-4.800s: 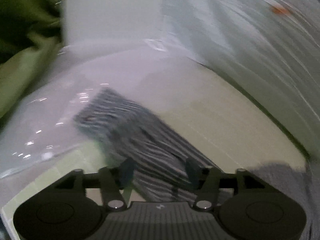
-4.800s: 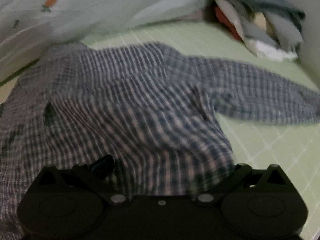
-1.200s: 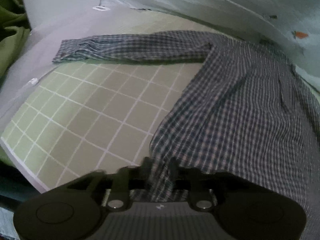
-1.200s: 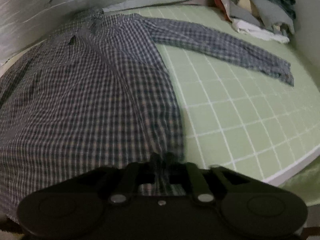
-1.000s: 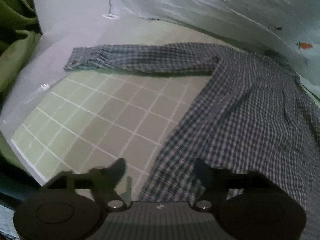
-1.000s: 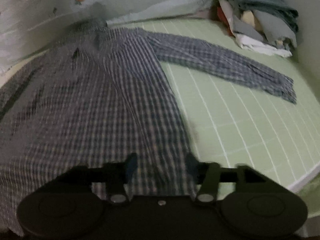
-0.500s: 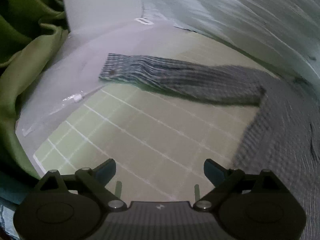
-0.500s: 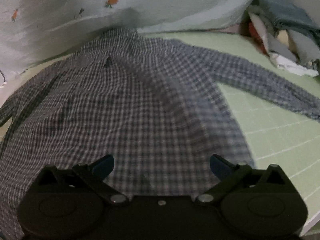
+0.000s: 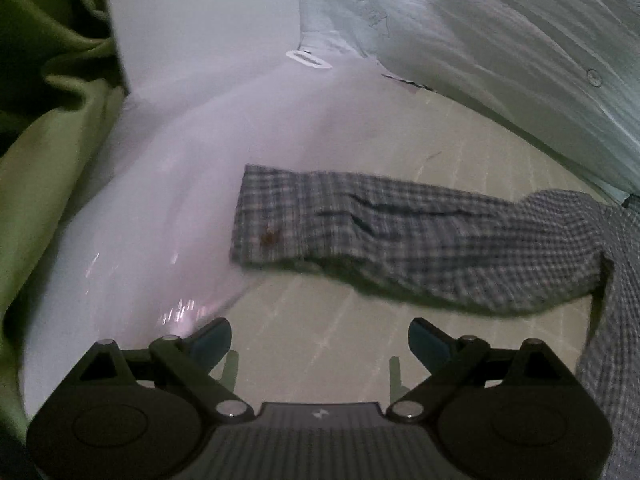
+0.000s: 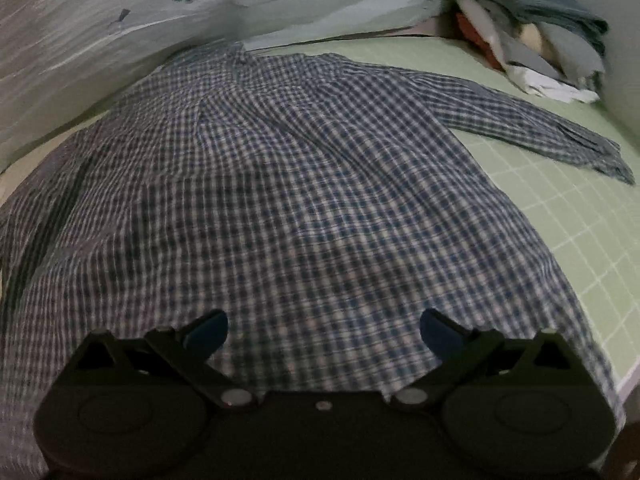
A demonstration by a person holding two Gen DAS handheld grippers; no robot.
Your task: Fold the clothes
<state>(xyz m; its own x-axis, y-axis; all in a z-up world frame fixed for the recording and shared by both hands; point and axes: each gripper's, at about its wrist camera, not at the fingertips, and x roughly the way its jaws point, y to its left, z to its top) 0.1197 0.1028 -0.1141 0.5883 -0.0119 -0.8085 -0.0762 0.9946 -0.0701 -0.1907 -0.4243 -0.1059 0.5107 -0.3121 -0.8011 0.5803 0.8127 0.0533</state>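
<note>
Checked shirt (image 10: 304,184) (no legible label) lies spread flat.

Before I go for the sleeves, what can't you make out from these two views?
- Checked shirt hem: right wrist view, hidden behind the right tool body.
- Left sleeve cuff: left wrist view, motion-blurred; the brown spot on it could be a button or a stain.
- Shirt body: left wrist view, cut off by the right edge.
- Clothes pile: right wrist view, blurred and partly cut off; items can't be separated.
- Left tool: open above the mat; its height above it is unclear.
</note>
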